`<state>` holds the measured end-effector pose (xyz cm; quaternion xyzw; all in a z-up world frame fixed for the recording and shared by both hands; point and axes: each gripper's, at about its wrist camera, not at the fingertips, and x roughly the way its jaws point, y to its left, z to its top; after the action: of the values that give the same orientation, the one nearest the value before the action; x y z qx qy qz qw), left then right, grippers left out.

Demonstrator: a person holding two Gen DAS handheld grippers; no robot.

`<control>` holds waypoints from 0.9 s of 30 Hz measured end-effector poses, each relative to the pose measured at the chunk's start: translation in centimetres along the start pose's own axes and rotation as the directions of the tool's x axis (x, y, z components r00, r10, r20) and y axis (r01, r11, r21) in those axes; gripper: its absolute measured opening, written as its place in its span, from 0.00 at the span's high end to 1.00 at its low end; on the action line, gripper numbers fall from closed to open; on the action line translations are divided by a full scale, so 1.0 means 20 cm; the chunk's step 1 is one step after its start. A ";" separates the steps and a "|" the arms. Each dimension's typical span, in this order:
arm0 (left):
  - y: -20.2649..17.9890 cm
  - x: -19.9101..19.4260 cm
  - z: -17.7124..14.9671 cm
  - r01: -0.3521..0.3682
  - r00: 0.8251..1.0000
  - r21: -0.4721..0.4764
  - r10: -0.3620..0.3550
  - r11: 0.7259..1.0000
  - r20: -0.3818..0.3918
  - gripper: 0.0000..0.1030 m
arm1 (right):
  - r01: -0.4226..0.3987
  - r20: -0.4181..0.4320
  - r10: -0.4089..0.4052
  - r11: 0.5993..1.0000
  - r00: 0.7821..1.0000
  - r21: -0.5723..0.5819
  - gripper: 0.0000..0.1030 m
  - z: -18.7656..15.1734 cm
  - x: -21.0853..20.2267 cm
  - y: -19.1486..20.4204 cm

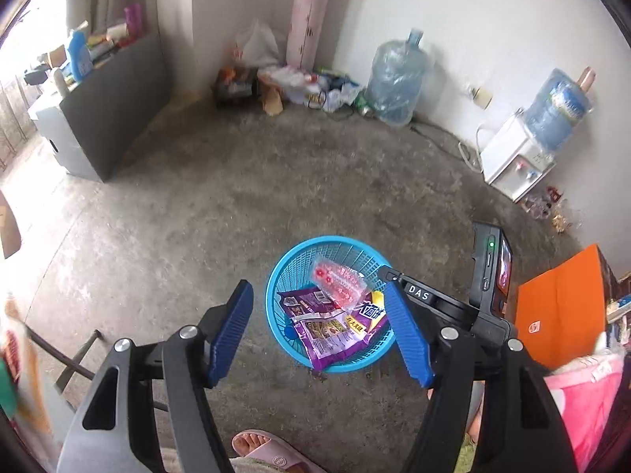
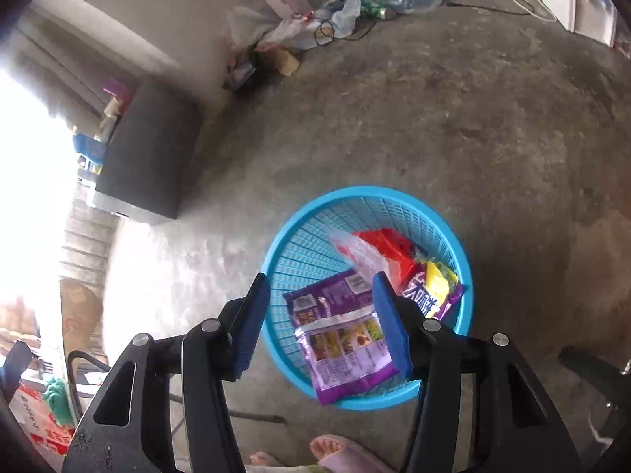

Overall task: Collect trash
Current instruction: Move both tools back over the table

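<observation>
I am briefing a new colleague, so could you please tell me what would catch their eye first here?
The bright blue basket on the bare concrete floor, holding purple snack wrappers and a red packet. Both grippers' blue fingers hang open above it, holding nothing.

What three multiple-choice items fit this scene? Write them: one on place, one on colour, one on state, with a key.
1. Where do the snack wrappers lie?
A. in the basket
B. on the bare floor
C. on the cabinet

2. What colour is the basket?
A. red
B. blue
C. white

3. How is the right gripper?
A. shut on a wrapper
B. open, empty
C. shut on the basket rim

Key: 1 A, wrappers rest inside the mesh wall; 2 B, its rim is blue; 3 B, fingers apart, nothing between the pads.
</observation>
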<state>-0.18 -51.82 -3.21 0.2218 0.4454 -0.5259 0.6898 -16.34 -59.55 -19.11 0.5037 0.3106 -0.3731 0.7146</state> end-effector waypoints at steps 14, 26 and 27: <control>0.43 -0.96 -0.65 -0.176 0.957 -0.149 0.205 0.973 0.206 0.32 | -0.179 0.083 0.237 0.882 0.968 -0.435 0.25 -0.33 -0.47 0.70; 0.83 -1.69 -1.20 -0.337 0.763 -0.442 0.516 0.831 0.390 0.27 | -0.326 -0.013 0.438 0.647 0.899 -0.689 0.25 -0.68 -0.76 1.09; 0.87 -1.73 -1.24 -0.345 0.747 -0.473 0.543 0.810 0.384 0.26 | -0.351 -0.037 0.459 0.622 0.888 -0.700 0.25 -0.72 -0.78 1.11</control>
<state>4.65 -8.23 10.85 0.0435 0.2741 -0.2872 0.9168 -6.65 -37.72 0.18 0.2296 0.2517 -0.0952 0.9353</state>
